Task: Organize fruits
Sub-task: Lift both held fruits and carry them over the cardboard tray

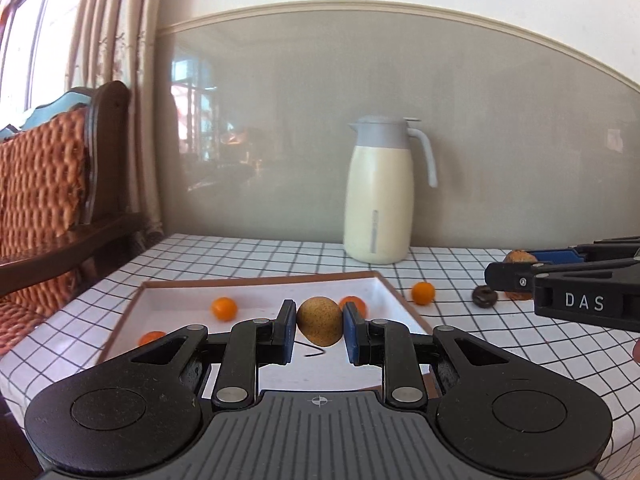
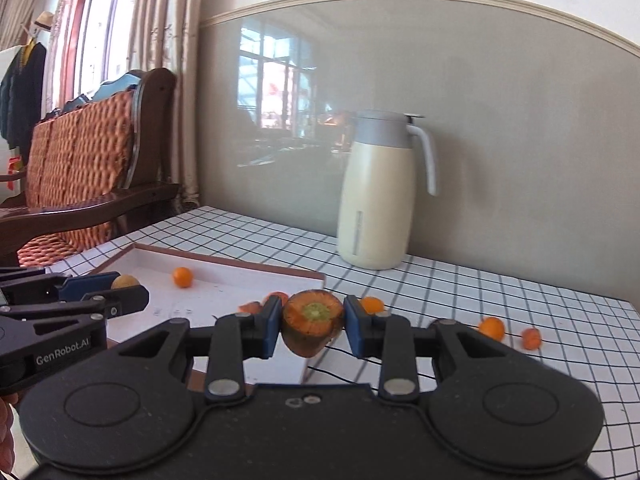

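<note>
I have the left tongs (image 1: 319, 330) pinching a tan round fruit (image 1: 319, 321) above the white tray (image 1: 256, 292), ready to drop in. My right tongs (image 2: 308, 326) clamp a cut orange piece (image 2: 312, 322) over the tray's near corner, clear of the bench (image 2: 480, 292).

Home dining corner, curtains (image 1: 116, 60), thermos jug (image 1: 380, 196)

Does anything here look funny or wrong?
Yes. The right gripper holds a carrot stub, a cut vegetable among fruits. Small oranges also lie loose on the table, outside the tray.
</note>
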`<action>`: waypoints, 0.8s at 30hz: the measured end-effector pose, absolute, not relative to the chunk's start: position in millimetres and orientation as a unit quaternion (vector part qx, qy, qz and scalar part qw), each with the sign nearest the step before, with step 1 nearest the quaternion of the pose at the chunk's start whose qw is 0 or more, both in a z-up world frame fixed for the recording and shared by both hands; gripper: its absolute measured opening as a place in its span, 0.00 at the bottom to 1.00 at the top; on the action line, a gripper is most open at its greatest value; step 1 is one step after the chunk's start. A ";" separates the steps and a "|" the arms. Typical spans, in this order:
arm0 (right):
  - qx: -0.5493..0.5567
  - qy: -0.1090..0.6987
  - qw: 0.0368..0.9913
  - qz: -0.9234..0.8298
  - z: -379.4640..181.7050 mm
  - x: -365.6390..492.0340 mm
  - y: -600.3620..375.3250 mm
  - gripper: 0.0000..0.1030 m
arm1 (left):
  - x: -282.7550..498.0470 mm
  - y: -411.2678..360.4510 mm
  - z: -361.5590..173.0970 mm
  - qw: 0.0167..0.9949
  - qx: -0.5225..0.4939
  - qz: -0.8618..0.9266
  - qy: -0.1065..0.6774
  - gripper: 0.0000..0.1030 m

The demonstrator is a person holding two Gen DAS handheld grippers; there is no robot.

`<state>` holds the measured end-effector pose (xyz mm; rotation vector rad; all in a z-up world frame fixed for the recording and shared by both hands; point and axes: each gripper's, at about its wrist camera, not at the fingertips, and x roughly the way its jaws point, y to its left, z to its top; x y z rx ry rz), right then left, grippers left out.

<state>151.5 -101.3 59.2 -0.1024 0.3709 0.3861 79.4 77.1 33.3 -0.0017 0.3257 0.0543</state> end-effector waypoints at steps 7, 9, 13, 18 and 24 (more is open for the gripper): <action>-0.054 0.181 0.959 0.213 58.3 153.9 -74.2 0.24 | 71.7 106.2 34.6 0.987 -0.007 0.053 0.153 0.24; -0.054 0.179 0.957 0.220 58.6 154.5 -66.6 0.24 | 68.8 114.0 34.8 0.986 -0.008 0.061 0.152 0.24; -0.061 0.172 0.955 0.233 59.9 156.8 -50.6 0.24 | 68.3 129.1 37.5 0.986 -0.004 0.077 0.148 0.24; -0.070 0.165 0.955 0.238 62.0 167.1 -33.8 0.24 | 79.6 148.5 43.6 0.985 -0.004 0.094 0.142 0.24; -0.068 0.170 0.955 0.232 61.1 183.1 -24.5 0.24 | 95.5 168.7 43.2 0.983 -0.019 0.108 0.144 0.24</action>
